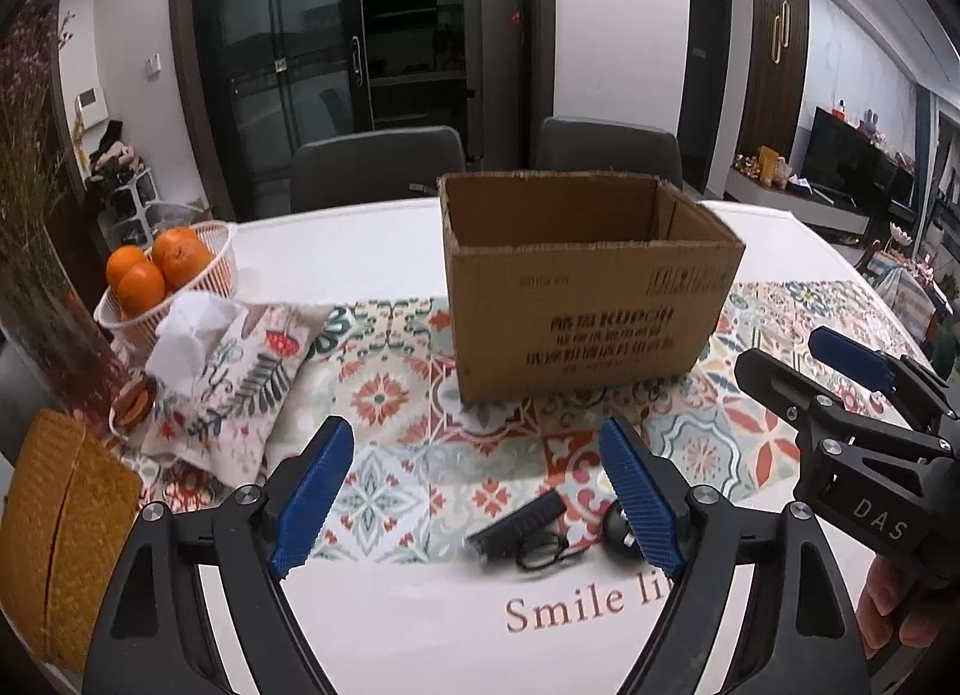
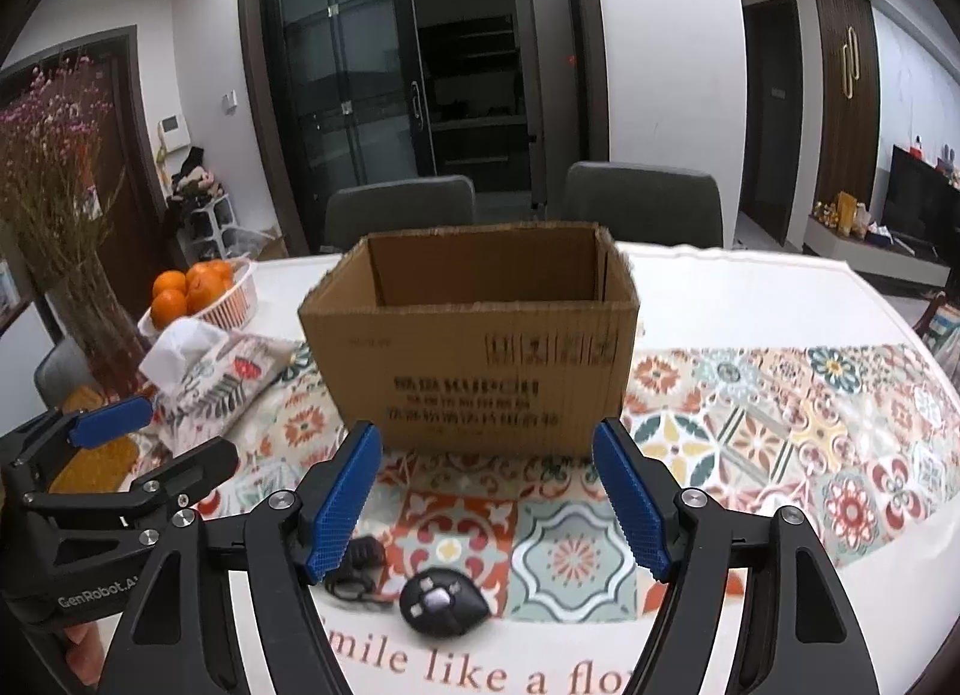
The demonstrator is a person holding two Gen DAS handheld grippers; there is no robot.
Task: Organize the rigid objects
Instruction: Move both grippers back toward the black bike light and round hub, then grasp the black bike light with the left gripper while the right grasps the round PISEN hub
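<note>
An open cardboard box [image 1: 591,287] stands on the patterned cloth; it also shows in the right wrist view [image 2: 480,359], and its inside bottom is hidden. A black bar-shaped device [image 1: 517,522] with a looped cord lies near the front edge, beside a round black object [image 1: 618,533]. In the right wrist view the round black object [image 2: 443,602] shows grey buttons, and the bar device [image 2: 360,560] is partly hidden by a finger. My left gripper [image 1: 477,497] is open above the bar device. My right gripper [image 2: 489,506] is open above the round object.
A white basket of oranges [image 1: 165,275], a floral tissue pouch [image 1: 234,377], a vase of dried flowers [image 1: 42,275] and a woven yellow item [image 1: 57,533] stand at the left. Two grey chairs [image 1: 378,167] stand behind the table. The right gripper shows at the right [image 1: 852,389].
</note>
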